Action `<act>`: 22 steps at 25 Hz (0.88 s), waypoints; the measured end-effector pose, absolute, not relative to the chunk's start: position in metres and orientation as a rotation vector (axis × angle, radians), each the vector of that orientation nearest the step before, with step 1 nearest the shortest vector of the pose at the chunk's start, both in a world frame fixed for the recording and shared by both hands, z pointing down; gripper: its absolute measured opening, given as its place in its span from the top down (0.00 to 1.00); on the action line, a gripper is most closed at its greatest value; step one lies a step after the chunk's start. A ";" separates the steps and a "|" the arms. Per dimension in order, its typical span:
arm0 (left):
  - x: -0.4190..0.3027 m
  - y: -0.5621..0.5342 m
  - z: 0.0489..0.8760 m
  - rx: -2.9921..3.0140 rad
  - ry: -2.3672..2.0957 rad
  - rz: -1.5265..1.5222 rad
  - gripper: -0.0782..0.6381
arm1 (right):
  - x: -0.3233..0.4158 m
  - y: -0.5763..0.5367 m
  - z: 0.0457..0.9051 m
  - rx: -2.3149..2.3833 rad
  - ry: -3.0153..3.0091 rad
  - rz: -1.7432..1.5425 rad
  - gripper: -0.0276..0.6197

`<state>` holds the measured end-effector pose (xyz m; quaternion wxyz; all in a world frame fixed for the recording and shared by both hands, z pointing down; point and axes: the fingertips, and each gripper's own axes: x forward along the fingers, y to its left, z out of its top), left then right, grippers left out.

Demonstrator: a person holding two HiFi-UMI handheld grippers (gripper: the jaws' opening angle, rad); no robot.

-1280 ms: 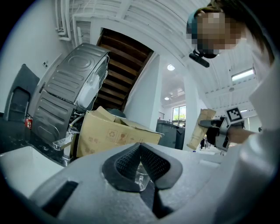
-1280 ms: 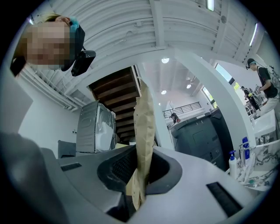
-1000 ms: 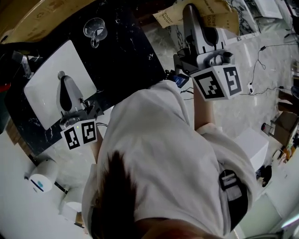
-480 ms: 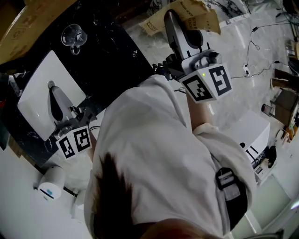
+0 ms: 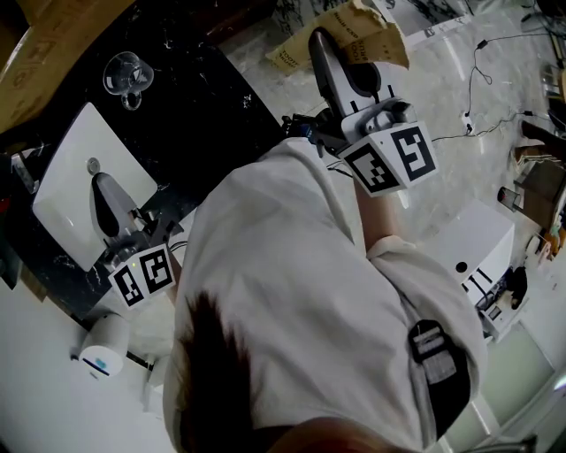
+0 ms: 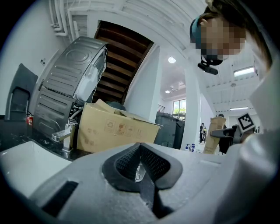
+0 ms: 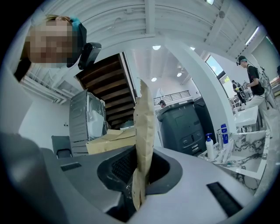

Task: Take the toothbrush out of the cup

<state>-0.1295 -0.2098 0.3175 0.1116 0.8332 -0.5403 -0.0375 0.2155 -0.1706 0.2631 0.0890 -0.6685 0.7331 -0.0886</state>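
Note:
A clear glass cup [image 5: 124, 72] stands on the black counter [image 5: 212, 106] at the far left; I see no toothbrush in any view. My left gripper [image 5: 99, 184] hovers over the white sink basin [image 5: 62, 190], and in its own view my left gripper [image 6: 140, 164] has its jaws together with nothing held. My right gripper [image 5: 320, 40] points away from the body, to the right of the counter. It is shut on a brown paper bag [image 5: 363, 26]. In the right gripper view the brown paper bag [image 7: 144, 127] stands edge-on between the pads of my right gripper [image 7: 139, 175].
A chrome tap [image 6: 63, 135] stands at the sink's edge and a cardboard box [image 6: 118, 129] behind it. A white roll [image 5: 102, 349] and a white box [image 5: 482, 248] sit on the pale floor. The person's white shirt hides the middle of the head view.
The right gripper with the paper bag has come lower and drifted left in the head view. The left gripper has stayed over the sink.

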 end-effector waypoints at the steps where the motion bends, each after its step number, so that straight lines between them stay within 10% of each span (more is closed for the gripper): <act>1: -0.130 -0.209 0.319 2.437 -1.592 -0.108 0.87 | 0.219 -0.169 0.265 -1.998 2.173 -0.269 0.89; 22: -0.102 -0.182 0.327 2.441 -1.658 -0.065 0.87 | 0.247 -0.165 0.294 -2.011 2.283 -0.301 0.89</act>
